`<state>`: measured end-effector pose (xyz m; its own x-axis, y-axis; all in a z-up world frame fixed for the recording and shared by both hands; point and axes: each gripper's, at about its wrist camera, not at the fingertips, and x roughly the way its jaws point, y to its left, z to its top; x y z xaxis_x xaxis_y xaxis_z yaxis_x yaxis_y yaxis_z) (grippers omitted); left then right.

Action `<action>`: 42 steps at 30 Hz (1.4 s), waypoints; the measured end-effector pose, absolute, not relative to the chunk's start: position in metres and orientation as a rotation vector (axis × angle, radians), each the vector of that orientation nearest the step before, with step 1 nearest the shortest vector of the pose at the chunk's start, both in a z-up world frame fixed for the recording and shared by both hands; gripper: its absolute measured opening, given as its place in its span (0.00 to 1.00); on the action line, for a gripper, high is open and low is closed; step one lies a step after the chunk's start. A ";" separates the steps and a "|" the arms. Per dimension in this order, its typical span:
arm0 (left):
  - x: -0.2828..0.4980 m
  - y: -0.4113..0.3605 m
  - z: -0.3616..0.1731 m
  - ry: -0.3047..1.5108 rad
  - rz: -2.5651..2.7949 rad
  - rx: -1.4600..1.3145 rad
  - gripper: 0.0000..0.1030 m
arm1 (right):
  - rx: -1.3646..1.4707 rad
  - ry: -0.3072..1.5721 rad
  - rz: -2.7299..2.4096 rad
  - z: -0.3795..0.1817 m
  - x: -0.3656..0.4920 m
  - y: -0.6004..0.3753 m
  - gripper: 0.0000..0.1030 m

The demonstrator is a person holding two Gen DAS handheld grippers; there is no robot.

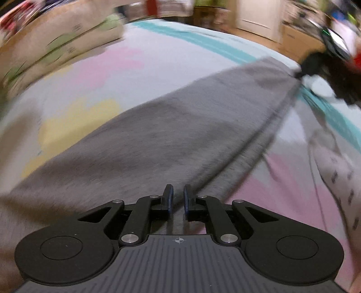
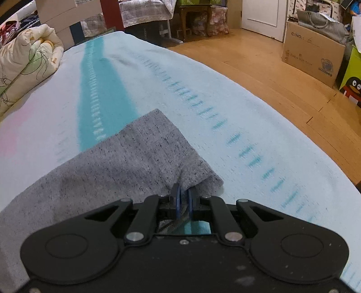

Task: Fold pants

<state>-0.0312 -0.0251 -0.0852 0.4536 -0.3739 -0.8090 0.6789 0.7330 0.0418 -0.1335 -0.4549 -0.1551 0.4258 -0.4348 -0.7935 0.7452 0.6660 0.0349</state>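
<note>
**Grey pants spread on a striped bed**

We see a bed (image 2: pixel 225 94) covered by a pale woven blanket with teal stripes and pink and yellow patches, a folded floral quilt (image 2: pixel 27 58) at its far left edge. Beyond lie a wooden plank floor (image 2: pixel 282 90), a cardboard box (image 2: pixel 313 58) and a white door (image 2: pixel 262 15). The pants (image 2: pixel 126 157), soft heathered grey knit, lie flat across the blanket. Our right tool (image 2: pixel 183 198) pinches their ribbed cuff; our left tool (image 1: pixel 178 200) stands narrowly closed over the grey cloth, though we cannot tell whether it grips.
</note>
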 end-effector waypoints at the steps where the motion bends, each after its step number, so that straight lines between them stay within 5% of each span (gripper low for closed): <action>1: -0.026 -0.016 -0.082 0.901 -0.628 0.332 0.17 | 0.383 0.850 -0.768 -0.151 -0.130 -0.452 0.09; 4: -0.016 0.013 -0.074 0.947 -0.505 0.162 0.36 | 0.269 0.817 -0.793 -0.135 -0.124 -0.441 0.26; 11: -0.009 0.079 -0.060 0.997 -0.250 -0.108 0.66 | 0.062 0.730 -0.520 -0.099 -0.099 -0.388 0.26; 24: -0.005 0.164 -0.078 1.011 0.003 -0.447 0.73 | -0.166 0.793 0.399 -0.112 -0.035 -0.188 0.25; 35: 0.022 0.202 -0.083 0.881 0.111 -0.610 0.91 | -0.322 0.755 0.669 -0.113 -0.046 -0.109 0.25; 40: 0.029 0.219 -0.091 0.853 0.179 -0.696 0.88 | -0.409 0.736 0.750 -0.121 -0.057 -0.089 0.26; 42: 0.029 0.220 -0.091 0.842 0.213 -0.703 0.69 | -0.450 0.725 0.782 -0.126 -0.064 -0.080 0.28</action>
<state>0.0288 0.2196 -0.0914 0.6608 -0.0950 -0.7446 -0.4373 0.7574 -0.4848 -0.0643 -0.0799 -0.1260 0.4921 0.4731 -0.7307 -0.7645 0.6363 -0.1029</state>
